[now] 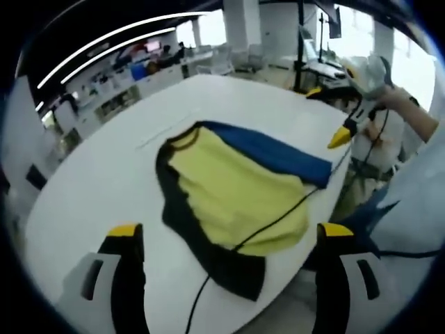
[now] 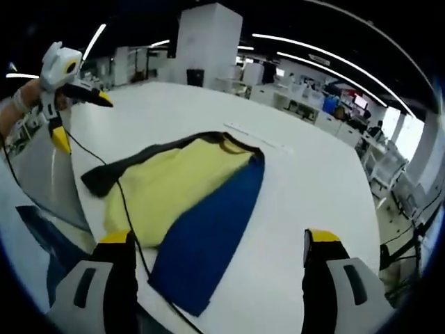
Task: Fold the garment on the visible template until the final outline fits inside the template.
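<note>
1. The white table (image 1: 104,174) is wide and rounded, standing in a bright open office with desks and ceiling light strips.
2. The garment (image 1: 236,198), yellow with black and blue parts, lies spread flat near the table's edge closest to the person; a thin black cable (image 1: 278,216) crosses it.
3. The left gripper (image 1: 229,240) is wide open and holds nothing.
4. The right gripper (image 2: 219,247) is also wide open and empty, above the same edge.

Bright ceiling strips, window glare, edges warped.
</note>
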The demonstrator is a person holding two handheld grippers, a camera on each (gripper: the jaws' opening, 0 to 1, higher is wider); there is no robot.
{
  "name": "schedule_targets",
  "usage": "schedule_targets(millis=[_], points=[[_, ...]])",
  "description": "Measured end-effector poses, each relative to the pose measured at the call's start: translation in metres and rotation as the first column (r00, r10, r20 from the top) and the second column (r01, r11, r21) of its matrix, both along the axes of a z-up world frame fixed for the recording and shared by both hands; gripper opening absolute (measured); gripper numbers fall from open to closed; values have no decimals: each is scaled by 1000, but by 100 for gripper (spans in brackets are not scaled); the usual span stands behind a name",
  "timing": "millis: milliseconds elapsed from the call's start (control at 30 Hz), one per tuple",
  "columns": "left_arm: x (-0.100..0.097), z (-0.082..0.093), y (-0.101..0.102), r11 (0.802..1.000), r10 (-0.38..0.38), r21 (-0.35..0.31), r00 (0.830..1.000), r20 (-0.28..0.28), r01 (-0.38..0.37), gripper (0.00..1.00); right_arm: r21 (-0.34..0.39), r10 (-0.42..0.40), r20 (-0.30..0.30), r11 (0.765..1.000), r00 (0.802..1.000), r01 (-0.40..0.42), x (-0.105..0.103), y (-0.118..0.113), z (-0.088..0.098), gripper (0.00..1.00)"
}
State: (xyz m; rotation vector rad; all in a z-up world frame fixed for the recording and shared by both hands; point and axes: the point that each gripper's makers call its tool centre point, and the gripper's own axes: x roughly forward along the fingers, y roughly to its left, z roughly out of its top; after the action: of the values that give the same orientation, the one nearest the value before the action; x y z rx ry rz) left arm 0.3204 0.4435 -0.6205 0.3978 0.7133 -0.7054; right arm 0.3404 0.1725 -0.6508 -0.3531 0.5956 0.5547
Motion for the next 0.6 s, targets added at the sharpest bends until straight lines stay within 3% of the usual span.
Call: schedule_targets(millis=[600], points=[[-23,-4,2,1000,5,7,1000,-22,-5,99,10,-67,-59,998,996,68,-31,-21,-29,94]])
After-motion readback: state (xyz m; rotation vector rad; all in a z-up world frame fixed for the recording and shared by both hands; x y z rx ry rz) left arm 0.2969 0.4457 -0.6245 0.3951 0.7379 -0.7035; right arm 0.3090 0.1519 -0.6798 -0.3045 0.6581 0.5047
